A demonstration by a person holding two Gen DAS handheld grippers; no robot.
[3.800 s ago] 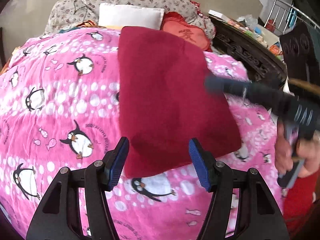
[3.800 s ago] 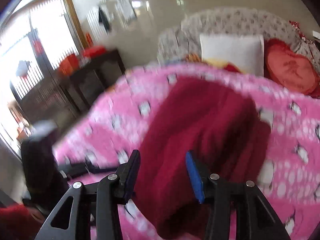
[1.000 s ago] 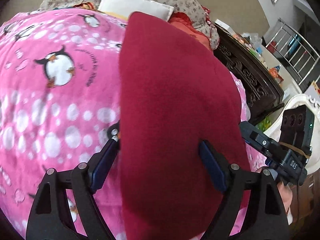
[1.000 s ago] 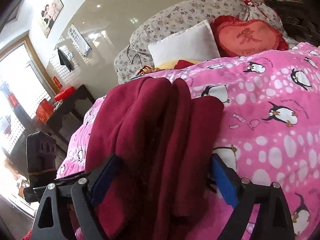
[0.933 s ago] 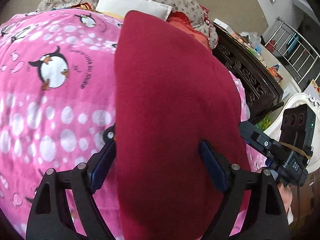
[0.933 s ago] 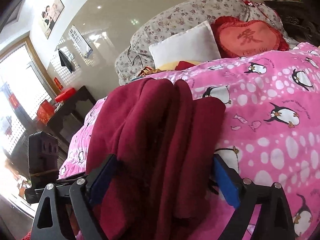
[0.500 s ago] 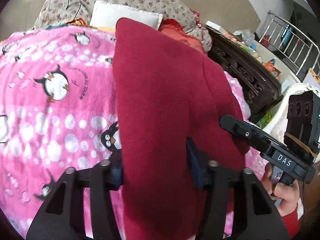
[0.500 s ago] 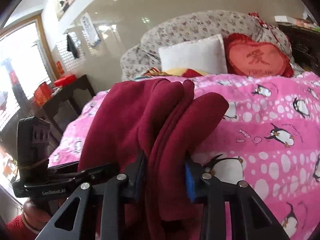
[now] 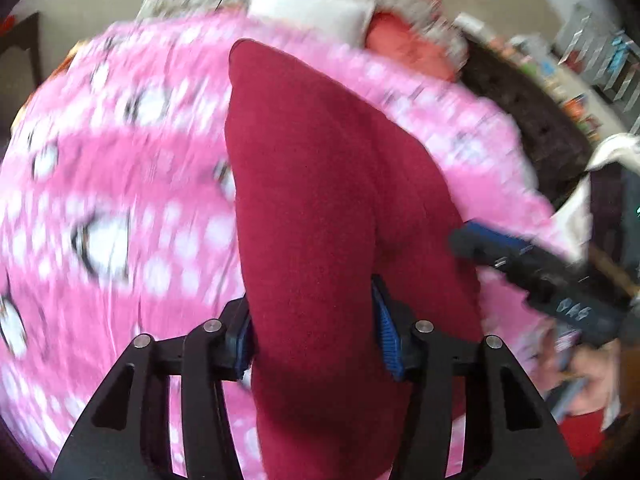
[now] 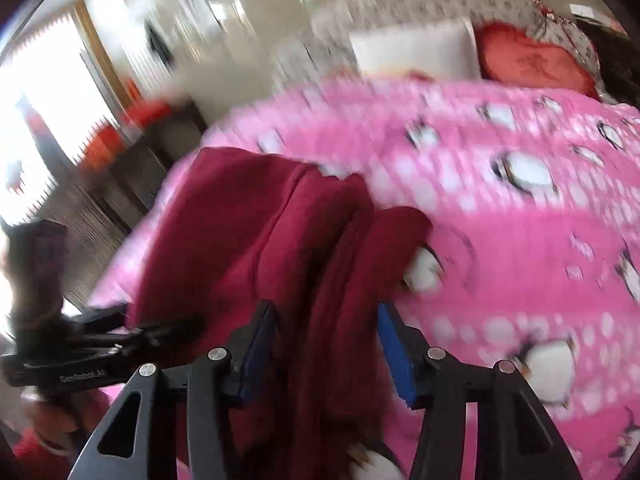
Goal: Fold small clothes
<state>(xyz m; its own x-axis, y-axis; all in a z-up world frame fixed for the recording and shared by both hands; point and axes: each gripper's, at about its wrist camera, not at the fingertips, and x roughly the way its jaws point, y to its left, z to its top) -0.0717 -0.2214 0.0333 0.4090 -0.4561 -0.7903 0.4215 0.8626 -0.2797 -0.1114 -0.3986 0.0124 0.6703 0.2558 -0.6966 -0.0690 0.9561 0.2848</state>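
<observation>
A dark red folded garment (image 9: 320, 208) lies over the pink penguin blanket (image 9: 120, 200) and runs toward me between the fingers of my left gripper (image 9: 314, 340), which is shut on its near end. In the right wrist view the same red garment (image 10: 288, 240) shows several folded layers, and my right gripper (image 10: 326, 344) is shut on its near edge. The right gripper also shows in the left wrist view (image 9: 540, 276), at the garment's right side. The left gripper shows in the right wrist view (image 10: 120, 340), low on the left. Both views are motion-blurred.
A white pillow (image 10: 416, 50) and a red heart cushion (image 10: 532, 60) sit at the head of the bed. A dark wooden cabinet (image 9: 532, 120) stands along the bed's right side. Dark furniture (image 10: 132, 168) and a bright window are on the left in the right wrist view.
Both grippers went from open around the red garment to shut on it. The garment's near end has since come up off the blanket and both views are moving fast.
</observation>
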